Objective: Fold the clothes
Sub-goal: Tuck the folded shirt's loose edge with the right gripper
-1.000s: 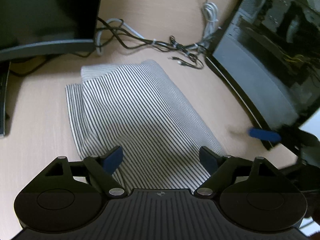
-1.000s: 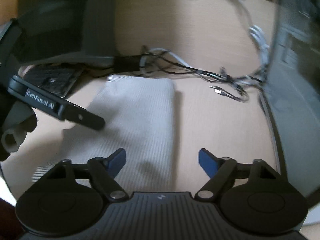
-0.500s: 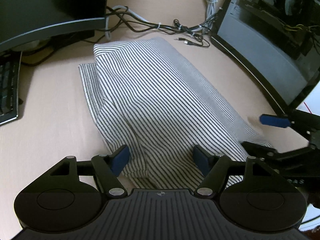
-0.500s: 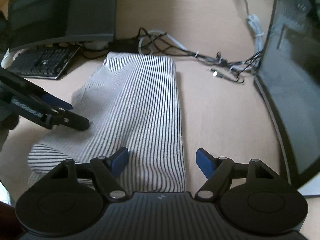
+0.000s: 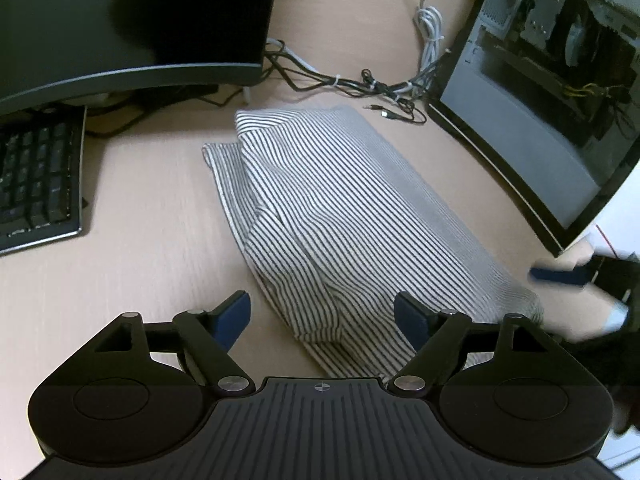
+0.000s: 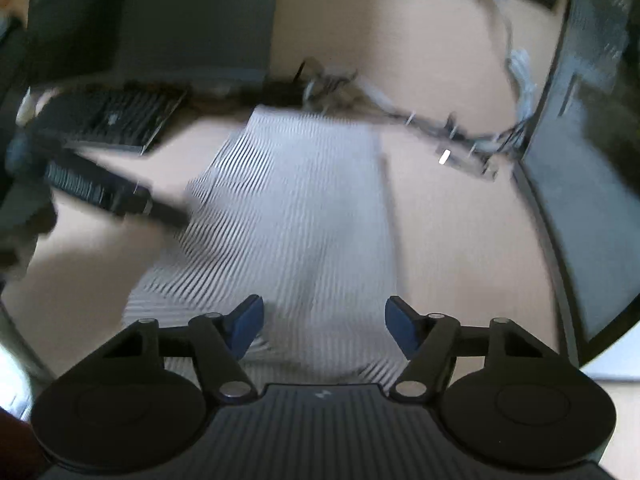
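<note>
1. Both grippers have drawn back toward the near end of the striped garment since a second ago, so more of the keyboard now shows in the left wrist view.

2. Left gripper: its jaws have just been opening and stand wide apart, the garment's near corner lying between the blue pads without being pressed.

3. Right gripper: its jaws have just been closing yet remain apart over the cloth's near edge; the right wrist view is blurred, and no pinch shows.

4. Folded into a long strip, the garment lies on the wooden desk, between the monitor and the glass-sided computer case.

5. Key relation: the long axis runs away from both sets of fingers toward the cables; the near short edge lies directly below each gripper, left at its left corner, right at its right. Neither is clearly nearer.

6. Count: one garment, two grippers, one keyboard, one monitor, one case.
</note>
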A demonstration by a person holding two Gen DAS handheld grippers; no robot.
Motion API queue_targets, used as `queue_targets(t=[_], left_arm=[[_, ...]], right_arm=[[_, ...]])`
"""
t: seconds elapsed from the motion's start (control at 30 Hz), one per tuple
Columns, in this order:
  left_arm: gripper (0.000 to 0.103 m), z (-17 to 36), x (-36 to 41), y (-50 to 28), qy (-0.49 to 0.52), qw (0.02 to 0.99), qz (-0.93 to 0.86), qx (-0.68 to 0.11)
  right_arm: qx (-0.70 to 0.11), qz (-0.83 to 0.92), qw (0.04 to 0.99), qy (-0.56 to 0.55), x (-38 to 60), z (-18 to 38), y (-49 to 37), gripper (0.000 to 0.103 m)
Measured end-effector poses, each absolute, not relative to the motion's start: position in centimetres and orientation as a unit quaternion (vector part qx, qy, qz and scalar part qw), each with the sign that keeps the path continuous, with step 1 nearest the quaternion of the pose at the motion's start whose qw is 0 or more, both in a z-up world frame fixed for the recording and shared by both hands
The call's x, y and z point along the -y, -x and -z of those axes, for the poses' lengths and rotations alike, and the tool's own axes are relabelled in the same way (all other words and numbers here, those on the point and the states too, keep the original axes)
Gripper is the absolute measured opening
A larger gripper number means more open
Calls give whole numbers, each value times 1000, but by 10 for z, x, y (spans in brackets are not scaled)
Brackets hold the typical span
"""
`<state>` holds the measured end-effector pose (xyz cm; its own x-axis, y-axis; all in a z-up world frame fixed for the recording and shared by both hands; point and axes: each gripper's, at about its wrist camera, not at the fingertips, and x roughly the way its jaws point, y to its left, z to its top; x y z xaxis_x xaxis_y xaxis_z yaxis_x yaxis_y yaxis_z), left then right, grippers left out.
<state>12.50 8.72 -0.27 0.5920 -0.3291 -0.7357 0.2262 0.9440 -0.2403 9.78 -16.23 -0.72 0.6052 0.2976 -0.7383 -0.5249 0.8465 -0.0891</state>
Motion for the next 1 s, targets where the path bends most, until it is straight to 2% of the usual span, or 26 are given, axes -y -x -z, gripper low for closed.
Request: queue_targets(t=[0.17, 0.37, 0.43, 0.47, 0.5, 0.53, 0.6, 0.73, 0.83, 1.0], left_arm=[[87, -1, -81, -112, 54, 893, 159, -418], [87, -8, -64, -91, 82, 893, 175, -407], [81, -11, -54, -89, 86, 897, 175, -397], [79, -10, -48, -90, 91, 896, 171, -400], [73, -9, -42, -91, 96, 894, 167, -405], [67, -7, -35, -93, 98, 890, 169, -412], [64, 1, -24, -94, 79, 887, 158, -426], [68, 12, -16, -92, 57, 885, 125, -445], [73, 14, -15, -89, 52, 884, 111, -451], [75, 11, -19, -78, 52, 888, 91, -447]], right_arm=[[-383, -229, 879, 171, 155, 19, -92, 68], [-356, -262, 886, 140, 179, -4, -102, 67], [-341, -273, 891, 127, 190, -14, -106, 63], [-339, -273, 892, 123, 196, -14, -109, 52], [-341, -271, 892, 120, 202, -12, -113, 46], [-342, -269, 893, 118, 208, -10, -116, 44], [-349, -270, 887, 133, 216, 2, -120, 44], [-350, -288, 880, 138, 229, 22, -115, 44], [-344, -308, 874, 152, 228, 21, -118, 44], [-331, -329, 869, 165, 230, 6, -121, 45]])
